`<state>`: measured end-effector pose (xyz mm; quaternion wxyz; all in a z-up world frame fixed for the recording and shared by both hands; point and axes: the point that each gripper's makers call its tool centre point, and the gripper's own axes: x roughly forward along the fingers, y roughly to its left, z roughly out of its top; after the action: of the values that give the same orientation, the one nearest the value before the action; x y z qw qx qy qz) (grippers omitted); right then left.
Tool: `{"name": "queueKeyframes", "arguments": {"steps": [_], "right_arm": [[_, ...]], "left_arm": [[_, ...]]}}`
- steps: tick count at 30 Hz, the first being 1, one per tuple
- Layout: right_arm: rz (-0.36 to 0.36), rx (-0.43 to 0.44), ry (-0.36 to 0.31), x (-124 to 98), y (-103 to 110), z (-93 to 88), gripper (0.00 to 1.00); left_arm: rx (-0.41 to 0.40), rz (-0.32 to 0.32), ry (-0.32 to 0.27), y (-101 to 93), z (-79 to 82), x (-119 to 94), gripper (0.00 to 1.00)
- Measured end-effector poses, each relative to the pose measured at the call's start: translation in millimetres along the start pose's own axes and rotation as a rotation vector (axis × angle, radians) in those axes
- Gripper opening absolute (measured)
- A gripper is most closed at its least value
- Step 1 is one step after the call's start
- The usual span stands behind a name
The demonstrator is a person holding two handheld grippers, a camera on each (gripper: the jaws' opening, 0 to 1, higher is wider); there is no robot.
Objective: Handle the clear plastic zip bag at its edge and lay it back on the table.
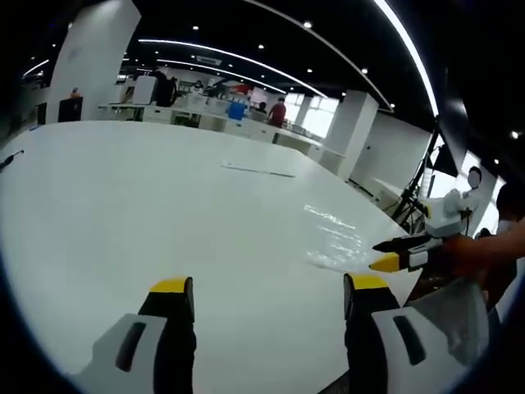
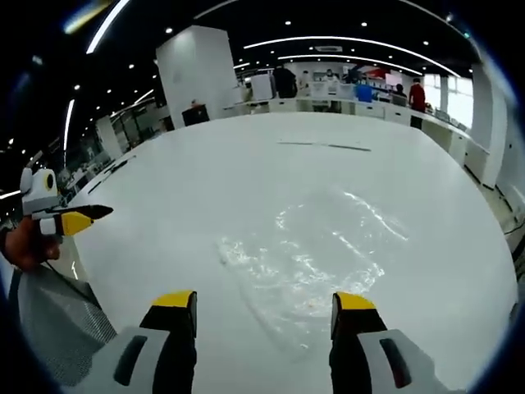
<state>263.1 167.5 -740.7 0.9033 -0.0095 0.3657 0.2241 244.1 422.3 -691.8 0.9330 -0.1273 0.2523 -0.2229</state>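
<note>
The clear plastic zip bag [image 2: 316, 250] lies flat and crinkled on the white table [image 2: 205, 180], just ahead of my right gripper [image 2: 264, 302], whose yellow-tipped jaws stand wide apart with nothing between them. In the left gripper view the bag [image 1: 332, 238] glints to the right of centre. My left gripper [image 1: 269, 287] is open over bare table, left of the bag. The right gripper [image 1: 400, 256] comes in from the right in a hand, its tips at the bag's near edge. The left gripper [image 2: 72, 222] shows at the left of the right gripper view, clear of the bag.
A thin dark strip [image 2: 324, 146] lies farther back on the table, also seen as a strip [image 1: 258, 171] in the left gripper view. A tripod [image 1: 410, 197] stands past the table's right edge. Desks and people are far behind.
</note>
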Motion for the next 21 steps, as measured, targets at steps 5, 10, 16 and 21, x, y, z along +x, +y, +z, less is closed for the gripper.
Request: {"name": "queueKeyframes", "arguments": {"steps": [5,10,16,21], "right_arm": [[0.001,-0.02,0.038,11.6,-5.3,-4.1,0.62],[0.007,-0.069,0.073,14.1,-8.4,-7.4,0.61],[0.011,-0.09,0.101,21.4,-13.1,-8.0,0.6],[0.022,-0.085,0.142,24.3,-11.7,-17.6,0.59]], "left_arm": [[0.003,-0.006,0.006,-2.5,-1.0,0.0,0.7],[0.004,-0.004,0.005,-2.9,-0.5,-0.2,0.7],[-0.002,0.004,0.002,-1.7,0.1,-0.8,0.7],[-0.002,0.007,0.005,-2.4,0.2,-1.2,0.7]]}}
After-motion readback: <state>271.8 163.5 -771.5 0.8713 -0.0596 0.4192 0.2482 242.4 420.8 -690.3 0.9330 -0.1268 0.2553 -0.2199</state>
